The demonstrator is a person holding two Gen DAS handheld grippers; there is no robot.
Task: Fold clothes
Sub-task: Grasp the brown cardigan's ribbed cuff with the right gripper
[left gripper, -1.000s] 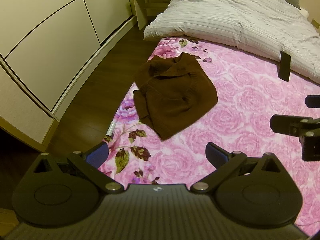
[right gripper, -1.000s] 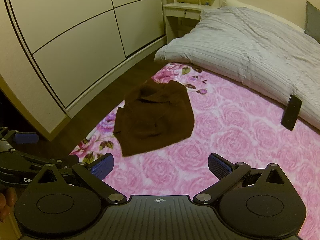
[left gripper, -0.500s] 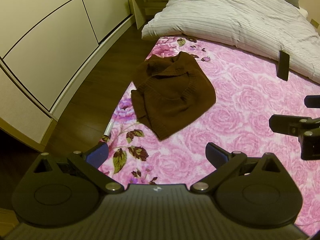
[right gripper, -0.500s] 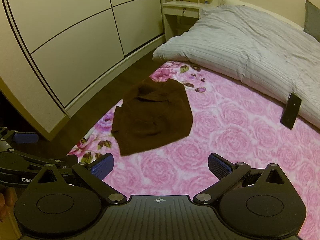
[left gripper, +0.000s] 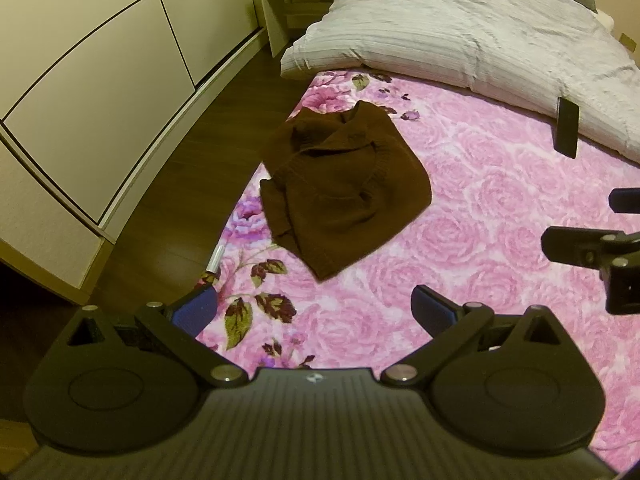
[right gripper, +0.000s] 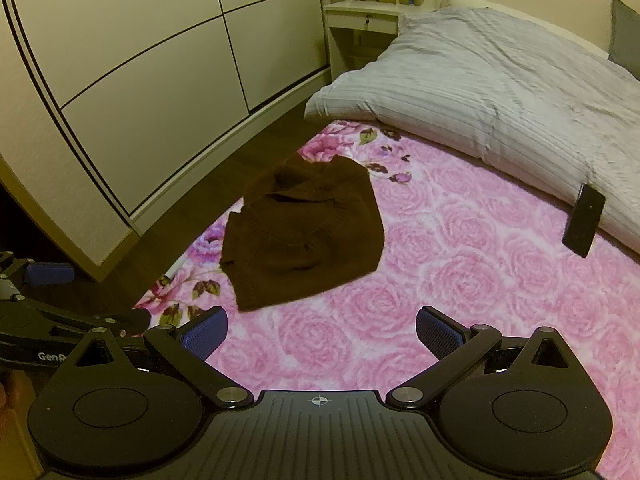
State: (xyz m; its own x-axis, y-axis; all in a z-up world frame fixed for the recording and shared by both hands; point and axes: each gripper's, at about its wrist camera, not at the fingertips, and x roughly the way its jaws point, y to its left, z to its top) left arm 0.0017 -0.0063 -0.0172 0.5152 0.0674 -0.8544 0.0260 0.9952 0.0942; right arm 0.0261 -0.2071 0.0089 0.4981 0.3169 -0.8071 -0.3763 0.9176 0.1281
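Observation:
A dark brown knitted sweater (left gripper: 344,192) lies crumpled and roughly folded on a pink rose-patterned blanket (left gripper: 480,216), near the blanket's left edge. It also shows in the right wrist view (right gripper: 304,232). My left gripper (left gripper: 314,306) is open and empty, held above the blanket short of the sweater. My right gripper (right gripper: 322,330) is open and empty, also short of the sweater. The right gripper shows at the right edge of the left wrist view (left gripper: 592,236), and the left gripper shows at the left edge of the right wrist view (right gripper: 52,308).
A grey striped duvet (left gripper: 460,28) lies beyond the blanket. A black phone (left gripper: 567,127) rests at the duvet's edge. A small white tube (left gripper: 214,259) lies at the blanket's left edge. Dark wood floor (left gripper: 180,184), cream wardrobe doors (left gripper: 100,80) and a white nightstand (right gripper: 360,28) stand to the left.
Both grippers have drifted slightly, so the sweater sits a little lower and further left in the views. The sweater has not moved, and both grippers stay open.

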